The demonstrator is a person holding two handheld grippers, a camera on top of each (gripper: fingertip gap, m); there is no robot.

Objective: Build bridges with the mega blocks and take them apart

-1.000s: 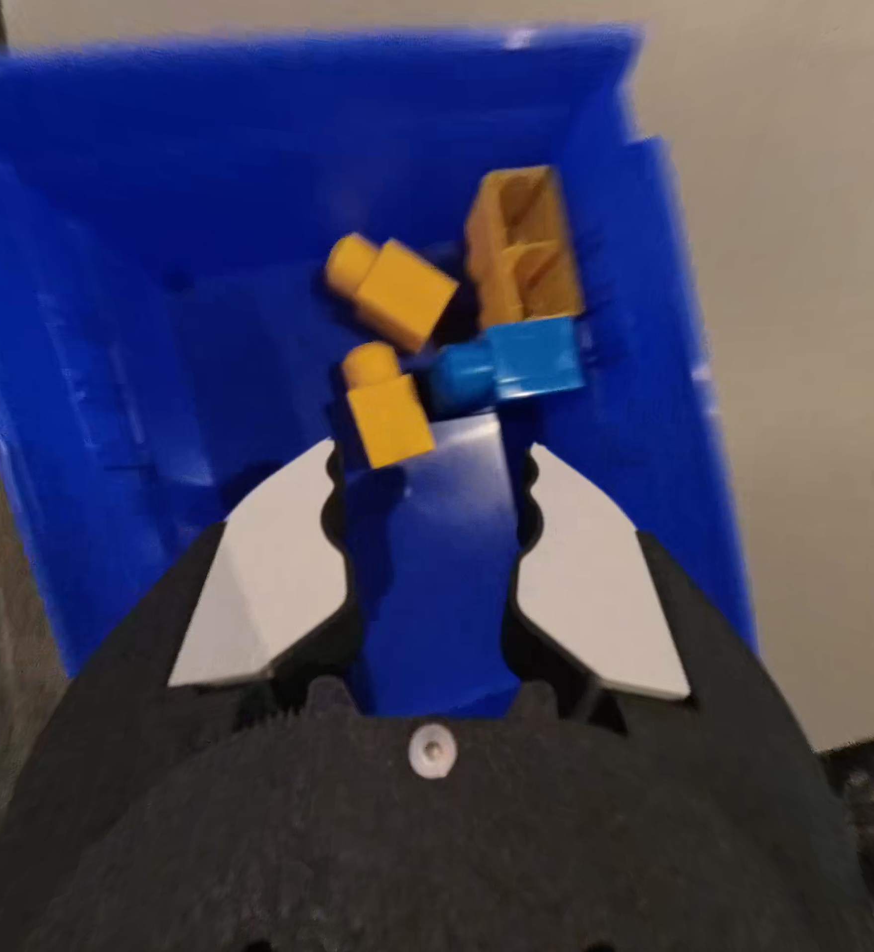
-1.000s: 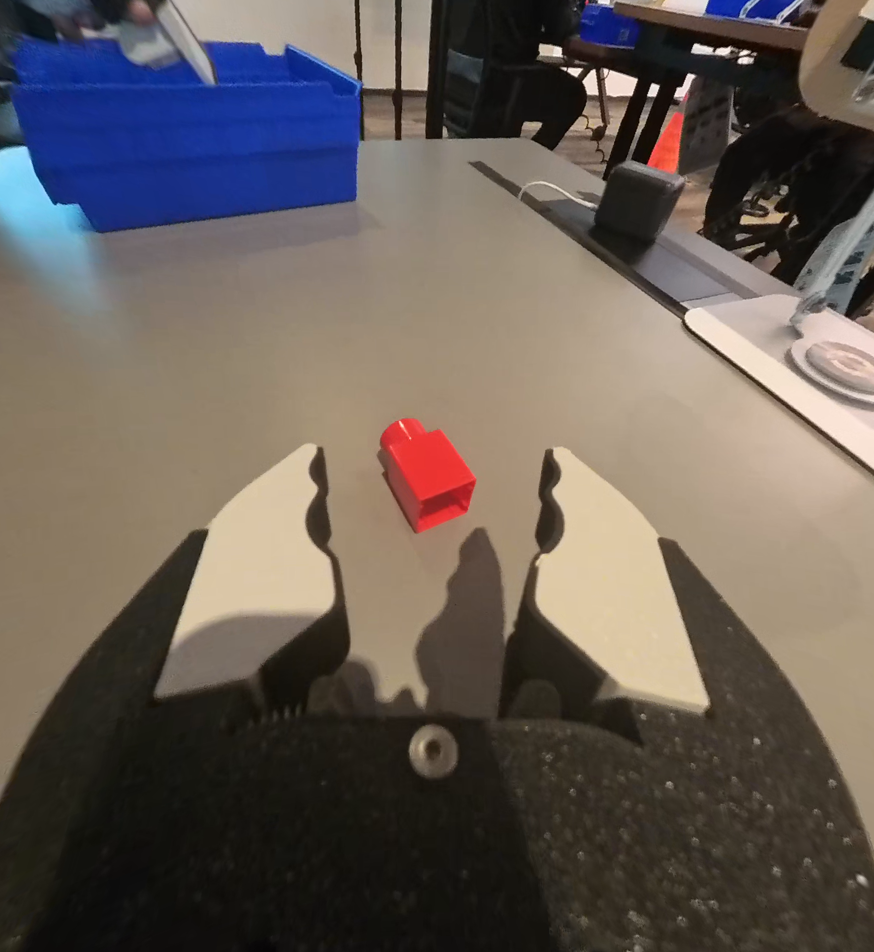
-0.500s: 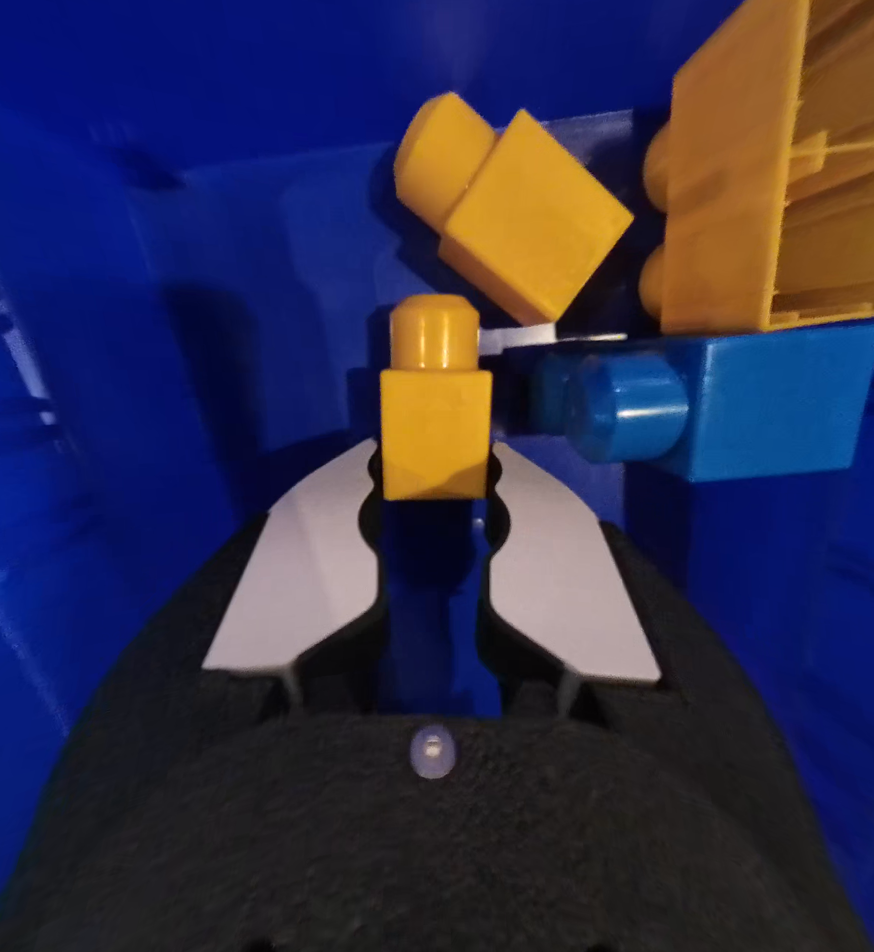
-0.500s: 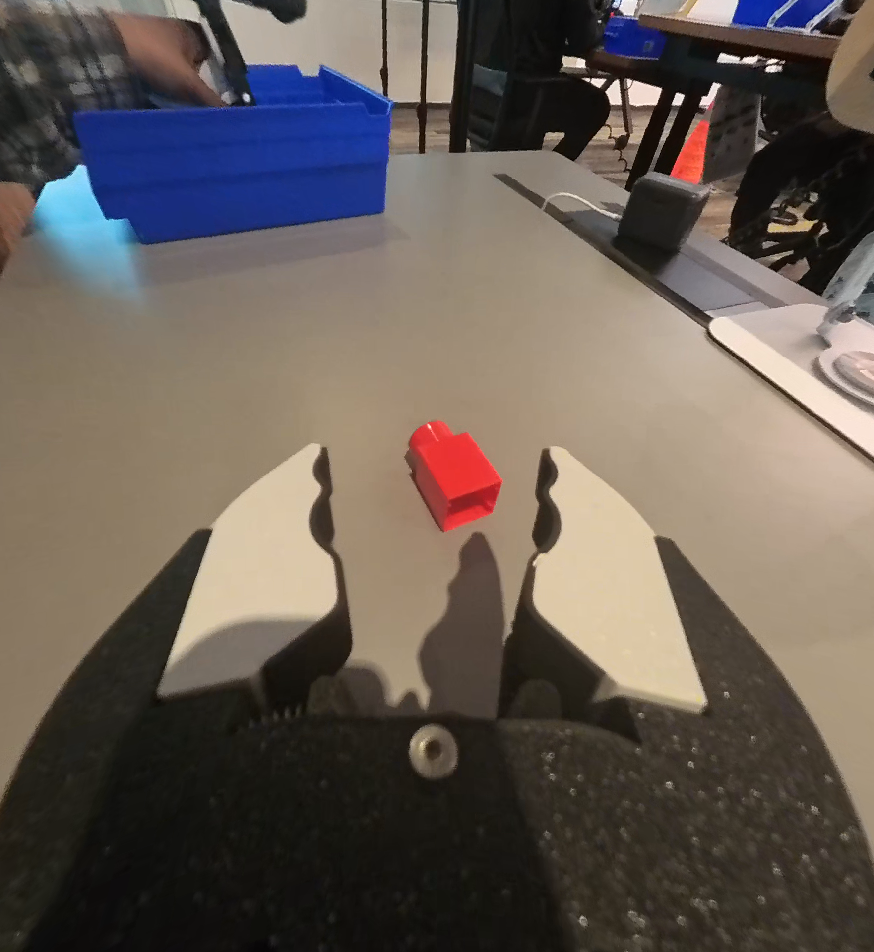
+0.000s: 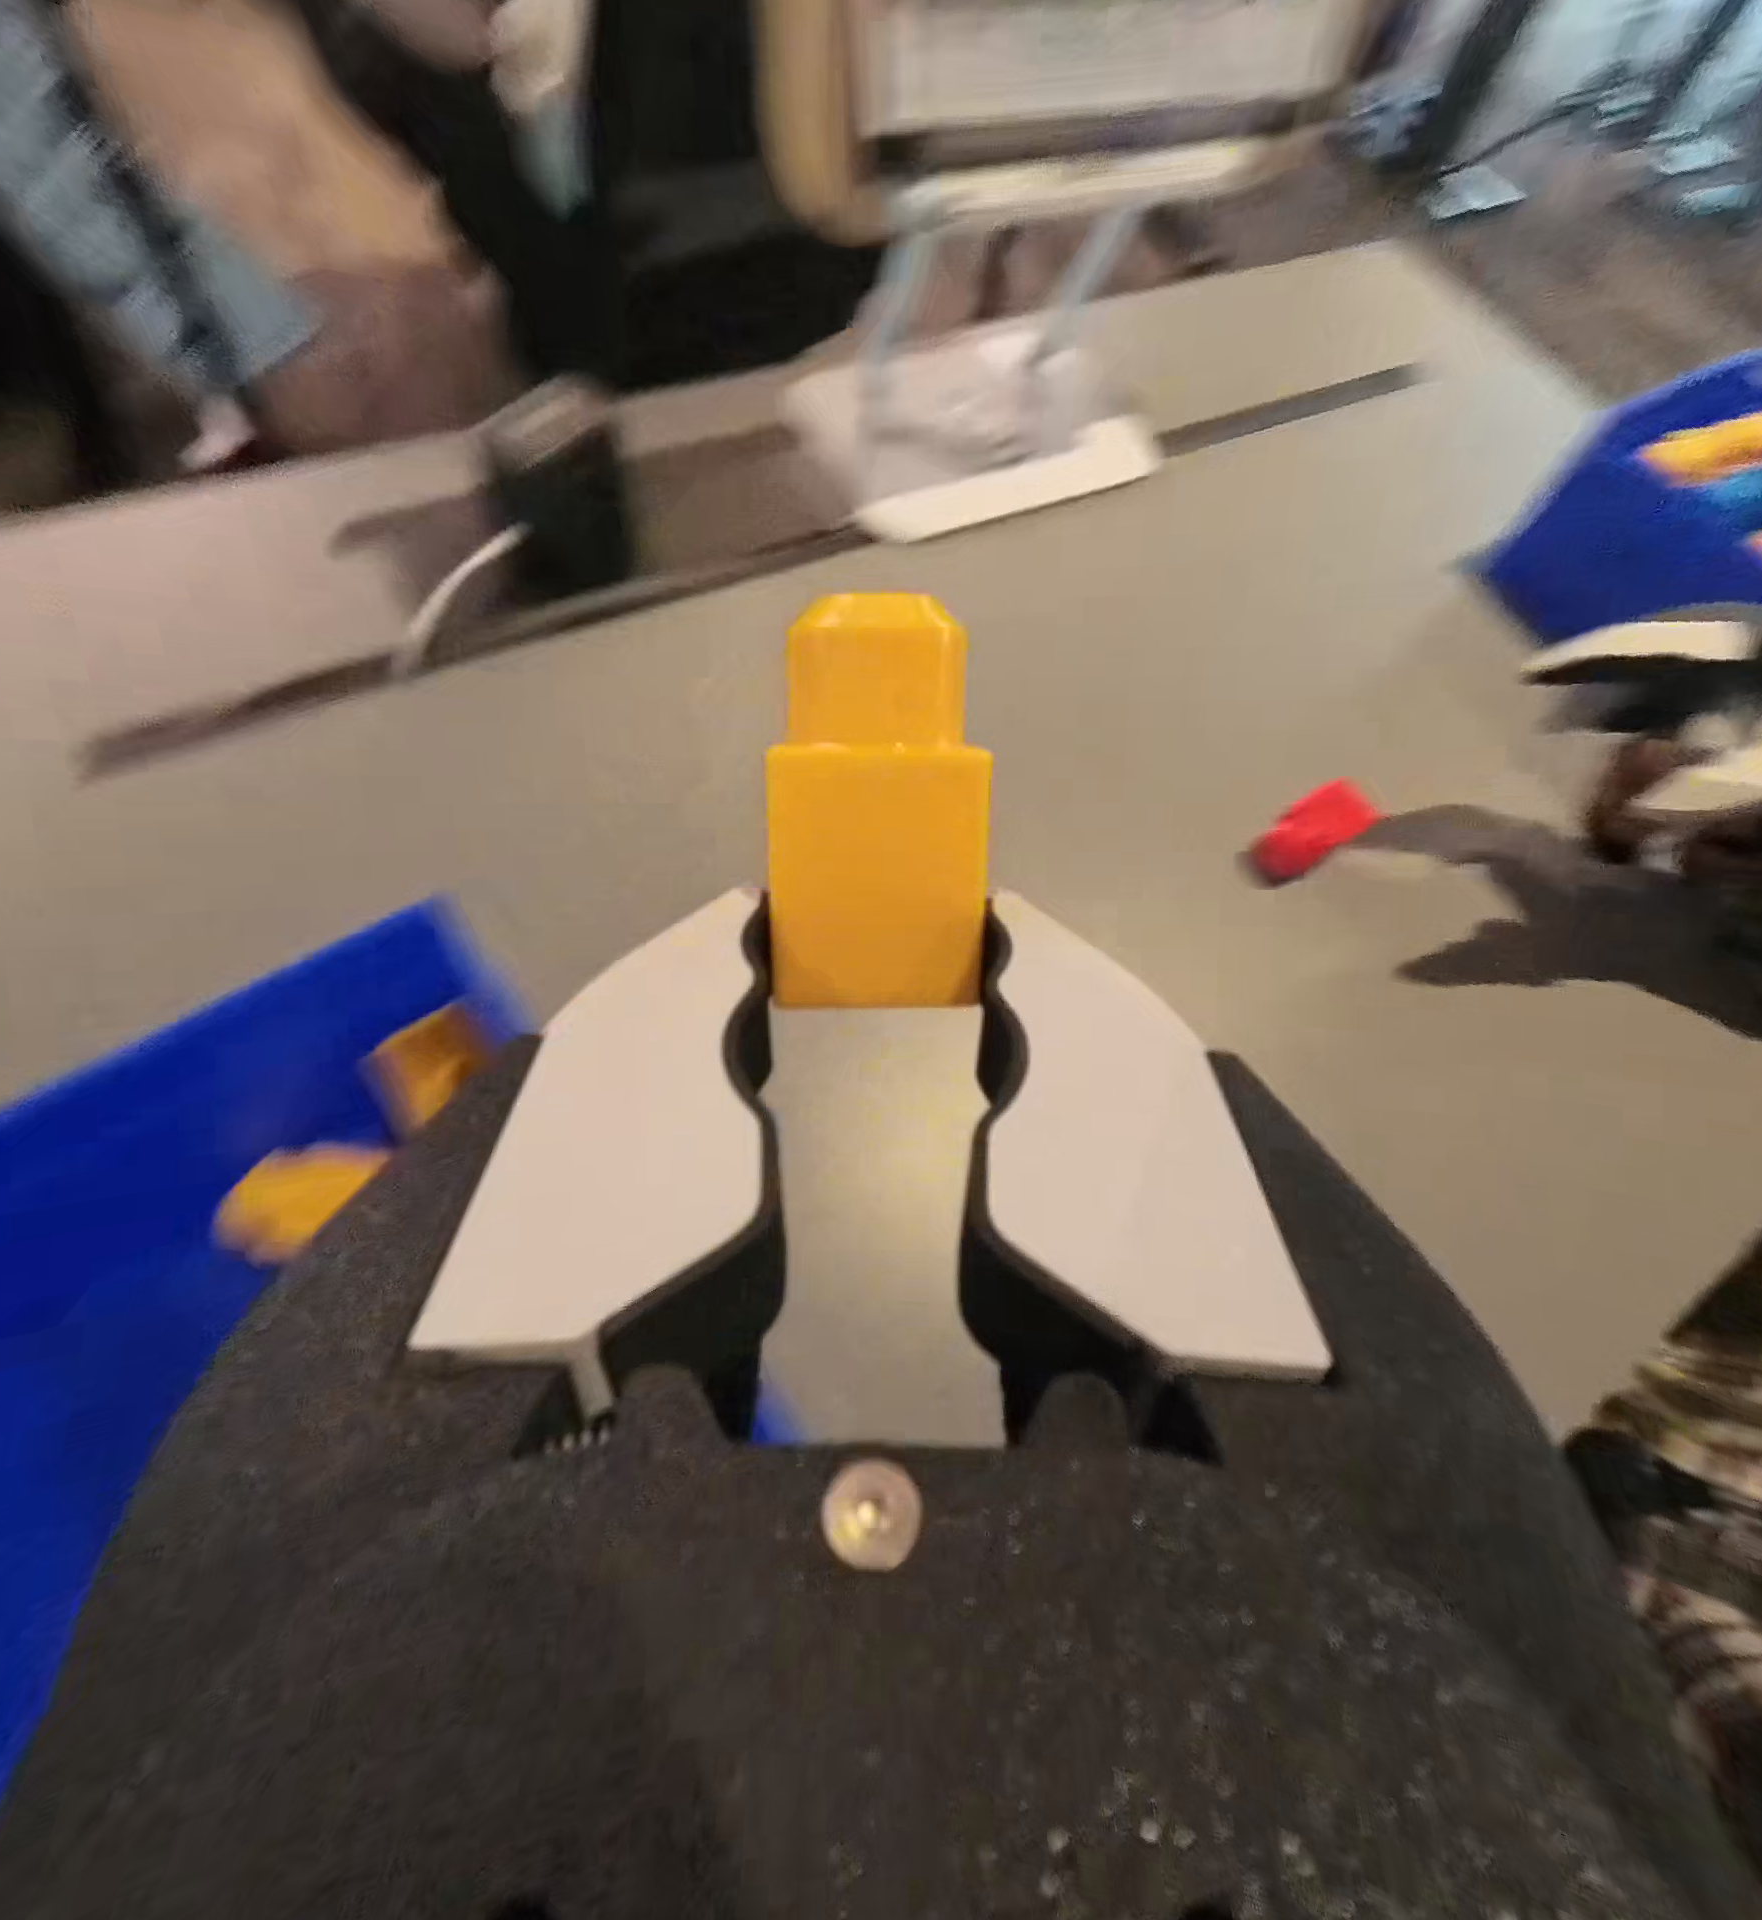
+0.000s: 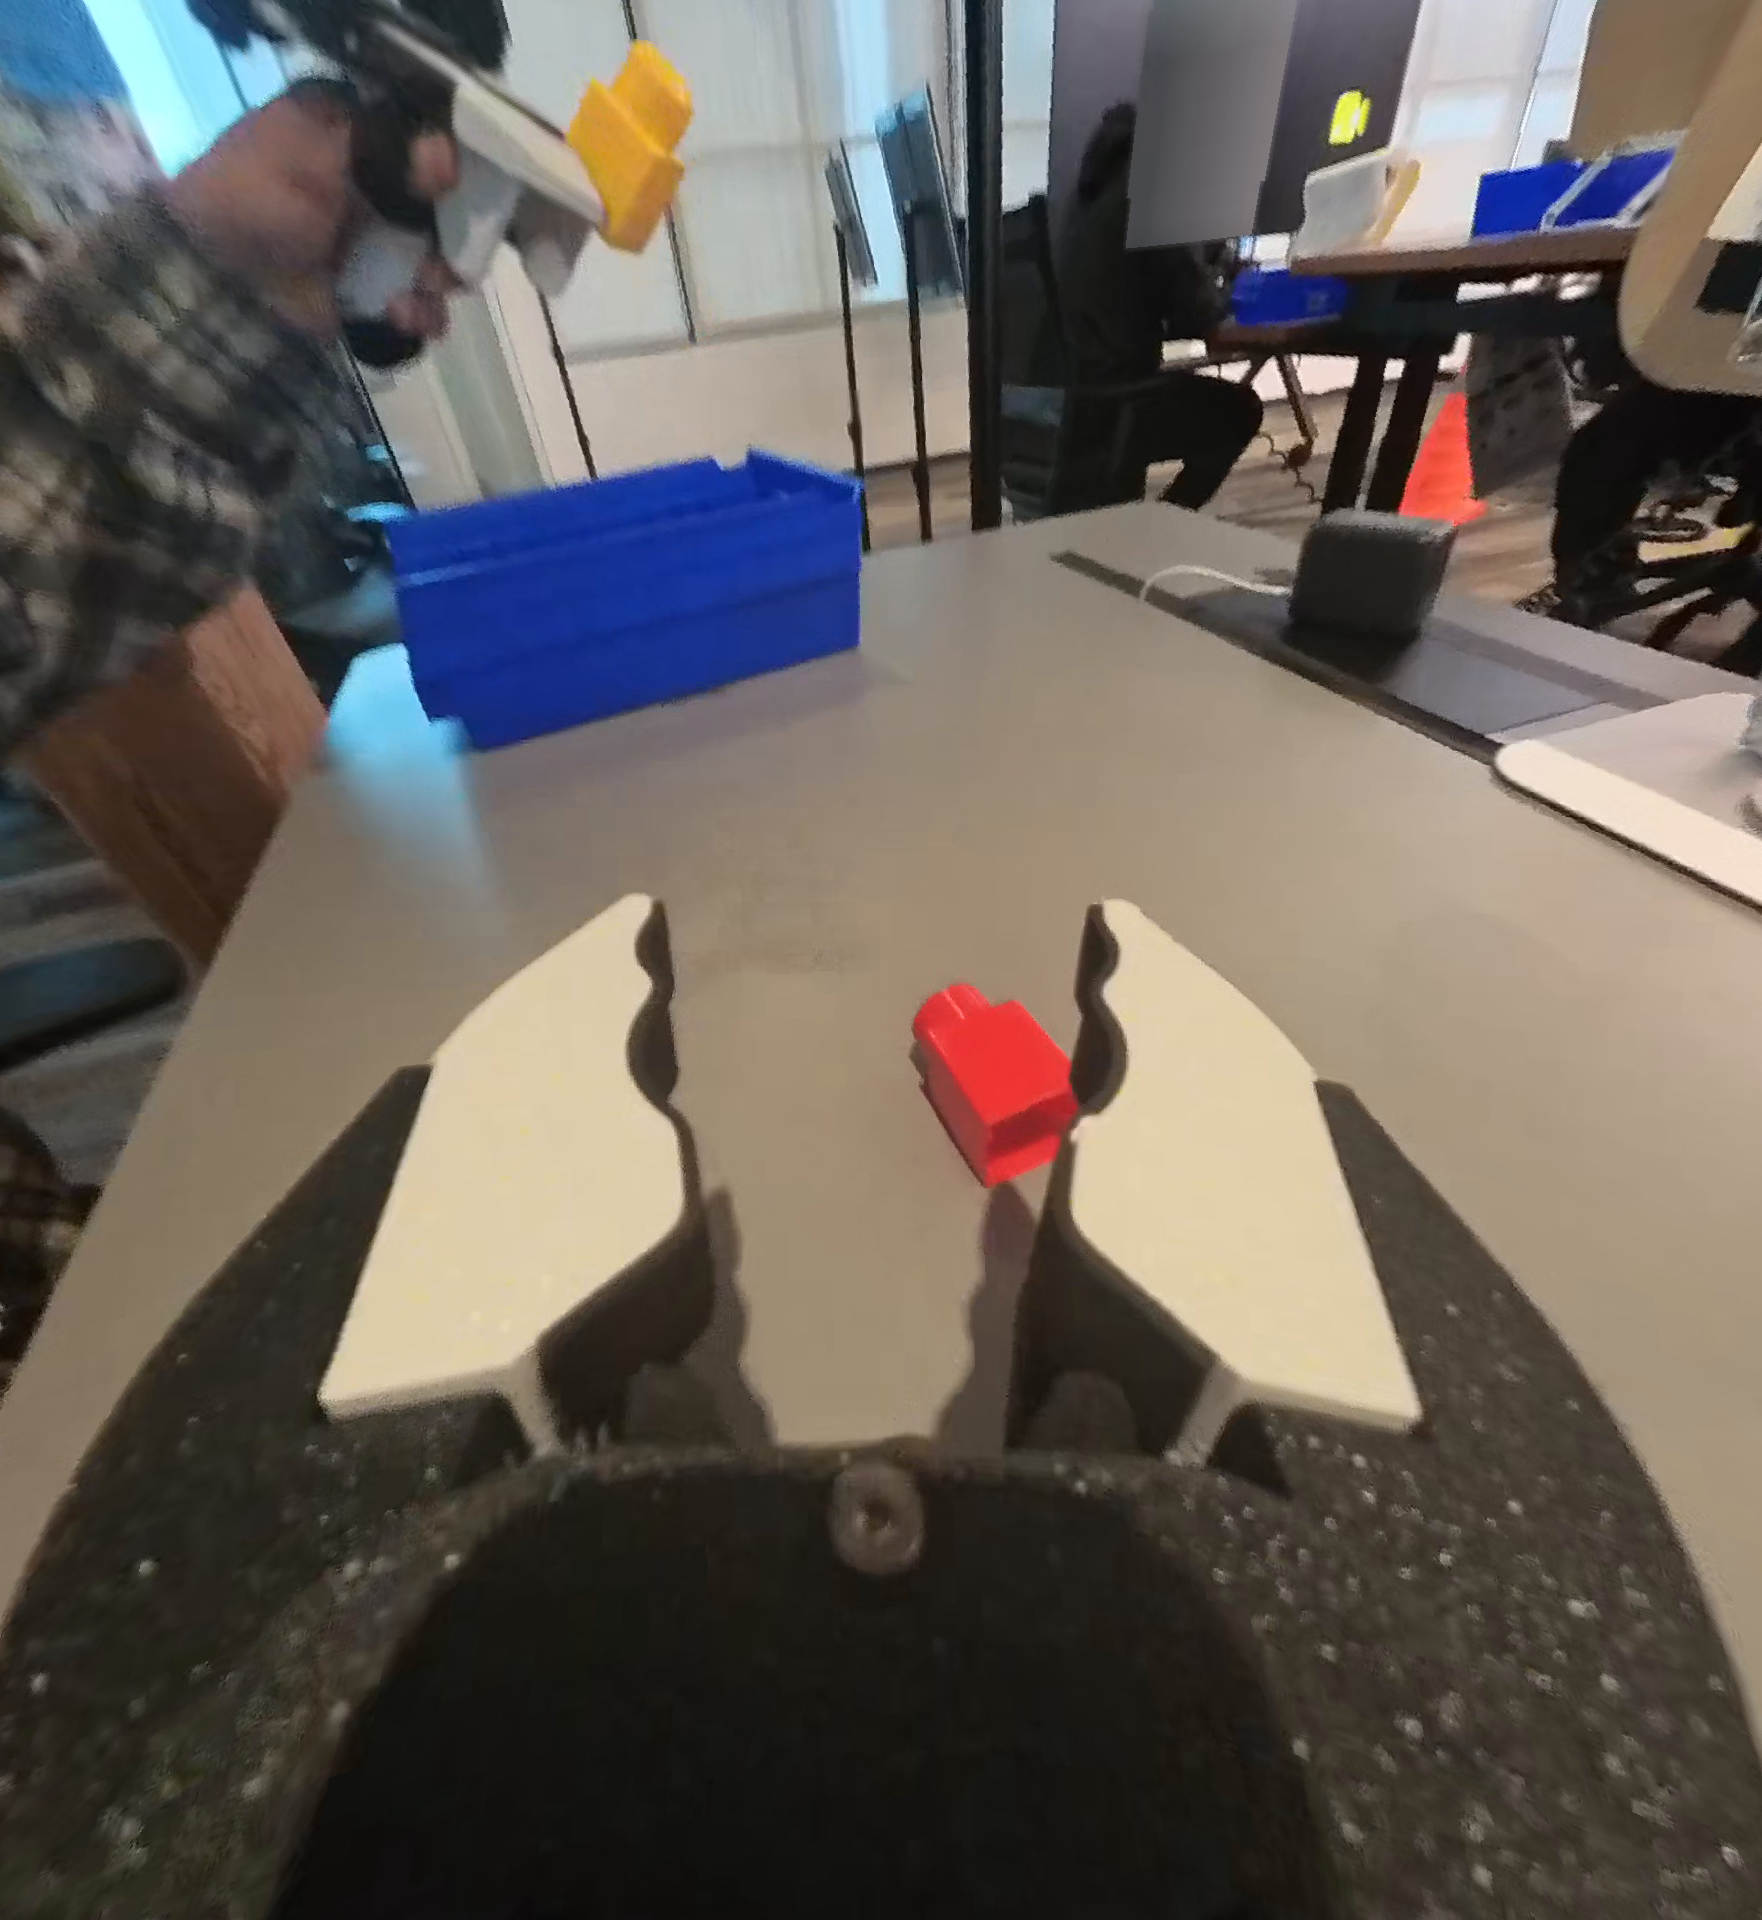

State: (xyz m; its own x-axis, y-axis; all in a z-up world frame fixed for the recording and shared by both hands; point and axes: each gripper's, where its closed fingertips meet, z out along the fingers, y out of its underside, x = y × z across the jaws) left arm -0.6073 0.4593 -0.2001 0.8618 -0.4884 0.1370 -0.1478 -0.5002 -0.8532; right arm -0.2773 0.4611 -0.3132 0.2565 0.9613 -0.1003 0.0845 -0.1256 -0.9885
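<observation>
- blue bin [image 6: 628, 613] sits at the far left of the counter [image 6: 856, 810]; in the left wrist view more yellow blocks lie inside it, blurred.
- left claw [image 5: 878, 925] is clamped on a yellow block [image 5: 878, 862]. Grip is on the lower body, stud points away from the claw. From the right wrist view it is up in the air above the bin, well clear of the counter.
- left wrist view is smeared, so that claw looks mid-swing; judgement only.
- red block [image 6: 996, 1096] lies on its side on bare counter, stud pointing away, hollow end toward the camera.
- right claw [image 6: 872, 997] is wide open and holds nothing. It sits low over the counter with the red block between the fingers, close to or touching the right finger [image 6: 1189, 1143]; contact can't be confirmed.
- grey cube with a white cable and a white pad at the far right edge; not part of the job.
- Step in hand, as I read it: bring the yellow block over to start the build.
- To do it well: keep the squeeze steady and set the block down stud up, flat on the counter.
- Right claw should centre on the red block before closing, or the off-centre finger will likely shove it sideways.
- Red block needs standing upright before it can serve as a pillar.
</observation>
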